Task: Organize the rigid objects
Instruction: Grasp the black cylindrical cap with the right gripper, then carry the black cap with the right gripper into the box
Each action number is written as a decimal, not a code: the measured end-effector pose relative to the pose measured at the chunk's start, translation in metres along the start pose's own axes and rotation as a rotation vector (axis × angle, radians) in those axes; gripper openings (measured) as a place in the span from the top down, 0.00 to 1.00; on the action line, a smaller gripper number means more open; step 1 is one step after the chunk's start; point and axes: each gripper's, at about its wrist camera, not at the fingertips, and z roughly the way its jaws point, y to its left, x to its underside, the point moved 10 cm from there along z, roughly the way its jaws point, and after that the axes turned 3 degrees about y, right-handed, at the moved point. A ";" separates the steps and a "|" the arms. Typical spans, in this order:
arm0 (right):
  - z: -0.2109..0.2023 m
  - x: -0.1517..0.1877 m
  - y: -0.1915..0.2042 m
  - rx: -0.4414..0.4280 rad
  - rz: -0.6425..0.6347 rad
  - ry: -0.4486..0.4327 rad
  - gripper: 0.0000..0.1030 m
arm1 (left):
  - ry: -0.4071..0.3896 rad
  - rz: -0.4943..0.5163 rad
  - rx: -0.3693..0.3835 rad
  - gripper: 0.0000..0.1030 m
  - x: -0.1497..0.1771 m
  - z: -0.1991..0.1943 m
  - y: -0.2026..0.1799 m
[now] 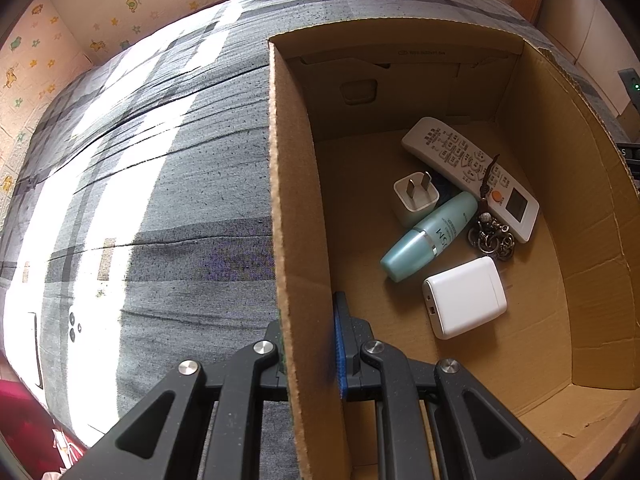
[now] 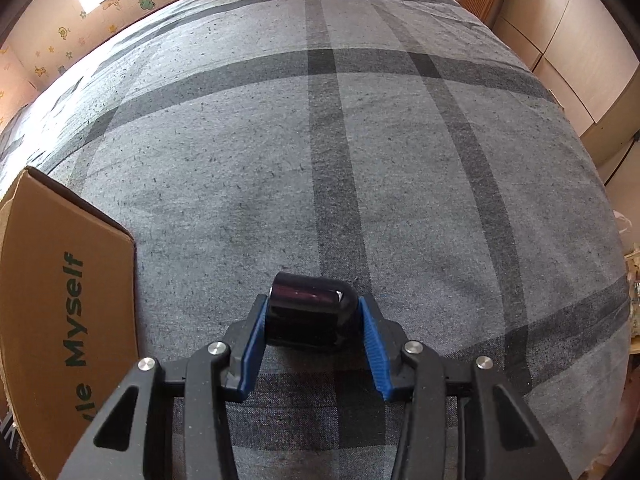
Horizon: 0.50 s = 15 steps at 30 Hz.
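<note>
Grey plaid bedspread (image 2: 360, 140) under cartoon-animal wallpaper (image 1: 60, 40).
Left gripper (image 1: 310, 340) pinching brown cardboard box (image 1: 296, 240) wall; right gripper (image 2: 312, 320) straddling glossy black cylinder (image 2: 308, 312), contact unclear.

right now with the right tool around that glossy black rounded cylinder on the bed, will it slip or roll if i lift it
The glossy black rounded cylinder looks smooth and hard, so it may slip, though the ribbed blue pads of the right tool should help. Its curved side suggests it could roll if released on the grey plaid bedcover. It appears rigid, unlikely to deform.

Glossy black cylinder (image 2: 310, 316) lies on its side; teal bottle (image 1: 430, 236) lies inside cardboard box (image 1: 296, 240).
</note>
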 end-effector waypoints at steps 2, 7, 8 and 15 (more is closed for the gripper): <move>-0.006 0.001 0.001 -0.001 -0.006 -0.003 0.54 | 0.000 -0.001 0.002 0.87 0.000 0.000 0.000; -0.029 0.003 0.004 -0.006 -0.022 -0.031 0.54 | 0.003 -0.002 0.006 0.87 0.000 0.001 0.002; -0.034 0.003 0.005 -0.002 -0.028 -0.035 0.54 | 0.003 -0.004 0.009 0.87 0.000 0.001 0.003; -0.068 0.003 0.016 -0.002 -0.046 -0.077 0.54 | 0.001 -0.008 0.016 0.87 0.000 0.000 0.005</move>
